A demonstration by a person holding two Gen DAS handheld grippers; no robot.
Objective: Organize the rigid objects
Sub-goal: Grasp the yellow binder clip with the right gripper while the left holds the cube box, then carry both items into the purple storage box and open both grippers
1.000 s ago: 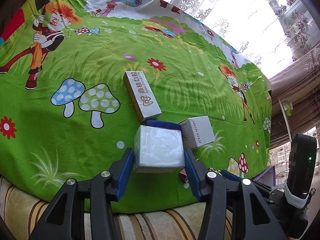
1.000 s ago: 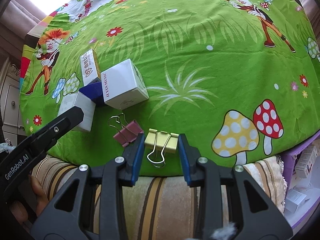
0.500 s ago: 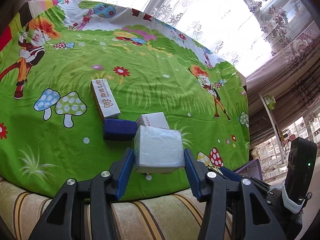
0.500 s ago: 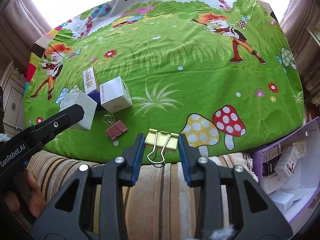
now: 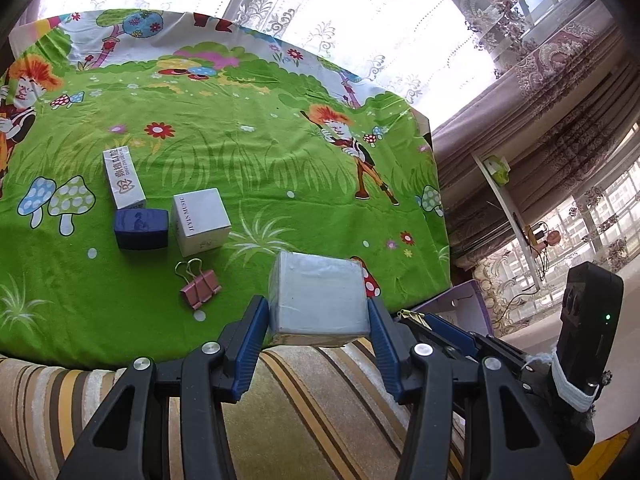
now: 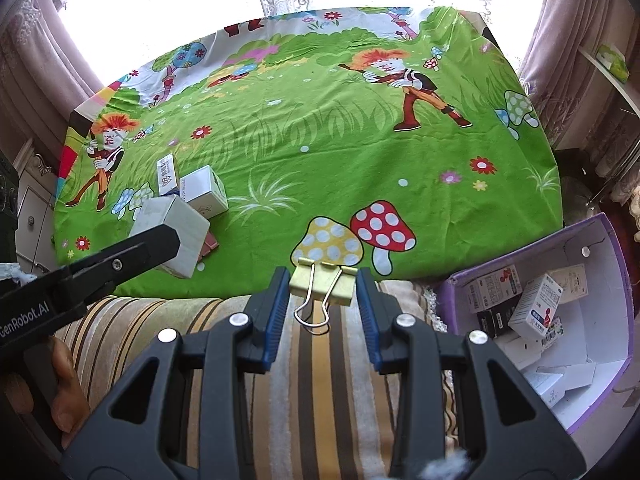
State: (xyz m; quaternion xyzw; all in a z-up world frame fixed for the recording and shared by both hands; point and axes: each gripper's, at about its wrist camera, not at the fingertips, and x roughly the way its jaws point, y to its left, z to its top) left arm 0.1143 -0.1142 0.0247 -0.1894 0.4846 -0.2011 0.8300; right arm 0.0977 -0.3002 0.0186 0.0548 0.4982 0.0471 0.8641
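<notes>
The purple bin [image 6: 608, 384] stands off the right end of the table, below its near right corner, and already holds several small cartons; it is judged to be the collecting point, which would explain why both tools are loaded and lifted clear of the cloth. The left gripper [image 5: 318, 320] is clamped on a grey cube box [image 5: 320, 296], its pads pressing the two side faces squarely, a hold judged sound for a rigid box of this width. The right gripper [image 6: 322, 300] is closed narrow on a yellow binder clip [image 6: 322, 284], gripped across the body with the wire handles hanging toward the camera. Left on the table near its front left corner: a white cube box [image 5: 201, 221], a dark blue box [image 5: 141, 229] just beside it, a long white carton [image 5: 123, 178] behind the blue one, and a pink binder clip [image 5: 199, 290] nearest the front edge. These four items are judged still to be sorted. The table carries a green cartoon cloth [image 6: 320, 152] printed with mushrooms and figures, which hangs over the front edge. Before it lies a striped cushion [image 6: 320, 360]. Behind the far edge, lace curtains [image 5: 320, 12] cover a bright window, with heavier drapes at the sides.
</notes>
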